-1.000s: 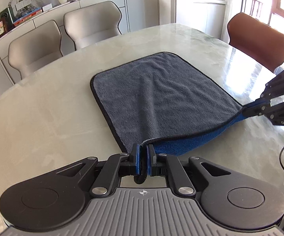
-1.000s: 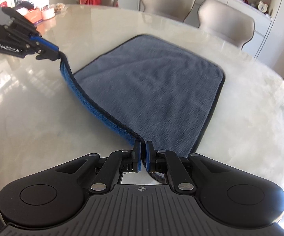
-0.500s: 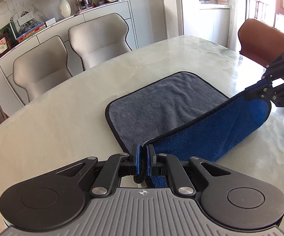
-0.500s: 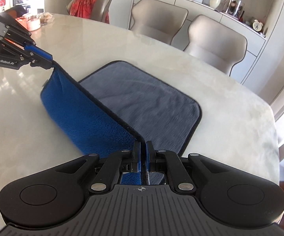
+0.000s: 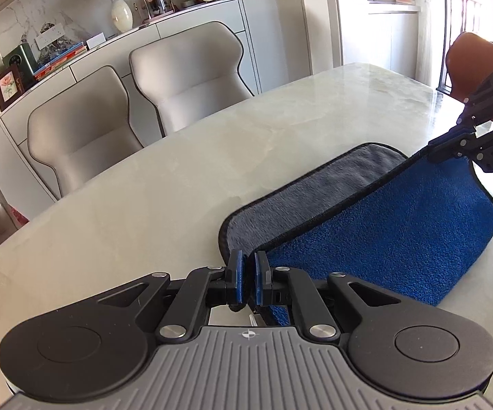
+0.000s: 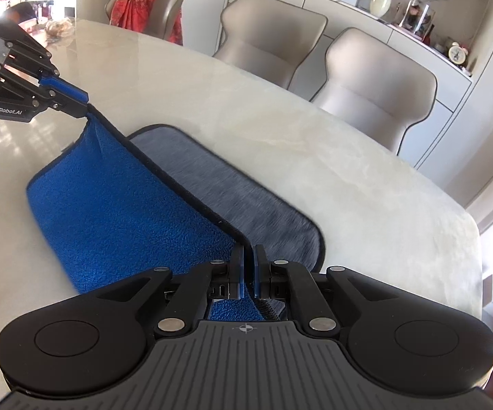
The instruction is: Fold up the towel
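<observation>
First fold under way, both near corners up off the table.

From the left wrist, our left gripper (image 5: 248, 275) pinches one towel (image 5: 383, 225) corner, blue underside showing, grey face lying on the table (image 5: 178, 184). From the right wrist, our right gripper (image 6: 249, 273) is clamped on the other corner, held level with its partner. Next, we'd carry both to the far edge.

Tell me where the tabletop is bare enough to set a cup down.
Bare marble table runs between the grey-and-blue microfibre towel and the two beige chairs, and beyond the towel's far end. It is crowded where the left tool and right tool hold the lifted edge.
</observation>
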`<state>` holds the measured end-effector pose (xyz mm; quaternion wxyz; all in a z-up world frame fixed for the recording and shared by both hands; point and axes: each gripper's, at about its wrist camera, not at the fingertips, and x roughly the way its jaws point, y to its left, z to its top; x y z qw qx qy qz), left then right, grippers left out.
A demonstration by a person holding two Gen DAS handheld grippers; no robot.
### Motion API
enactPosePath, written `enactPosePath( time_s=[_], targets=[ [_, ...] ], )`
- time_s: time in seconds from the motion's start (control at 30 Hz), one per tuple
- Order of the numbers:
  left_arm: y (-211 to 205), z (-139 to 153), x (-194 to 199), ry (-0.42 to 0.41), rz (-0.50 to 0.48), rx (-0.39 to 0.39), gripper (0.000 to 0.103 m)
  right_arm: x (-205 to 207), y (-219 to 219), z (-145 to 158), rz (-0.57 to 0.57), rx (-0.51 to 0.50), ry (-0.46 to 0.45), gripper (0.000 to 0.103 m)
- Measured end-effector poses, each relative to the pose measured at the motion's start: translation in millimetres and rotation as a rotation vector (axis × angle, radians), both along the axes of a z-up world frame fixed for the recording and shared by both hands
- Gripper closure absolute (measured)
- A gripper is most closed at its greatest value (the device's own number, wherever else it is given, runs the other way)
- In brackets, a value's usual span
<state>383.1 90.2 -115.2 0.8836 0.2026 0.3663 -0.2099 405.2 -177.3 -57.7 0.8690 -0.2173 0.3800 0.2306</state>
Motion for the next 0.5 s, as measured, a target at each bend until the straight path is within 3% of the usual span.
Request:
enactPosePath(
  time_s=[0.5],
  targets=[
    [1.3,-30.3,56.4,0.023,0.024,0.019,0.097,73.4,7.6,-33.0,0.035,-0.050,0.052,0.097]
  ],
)
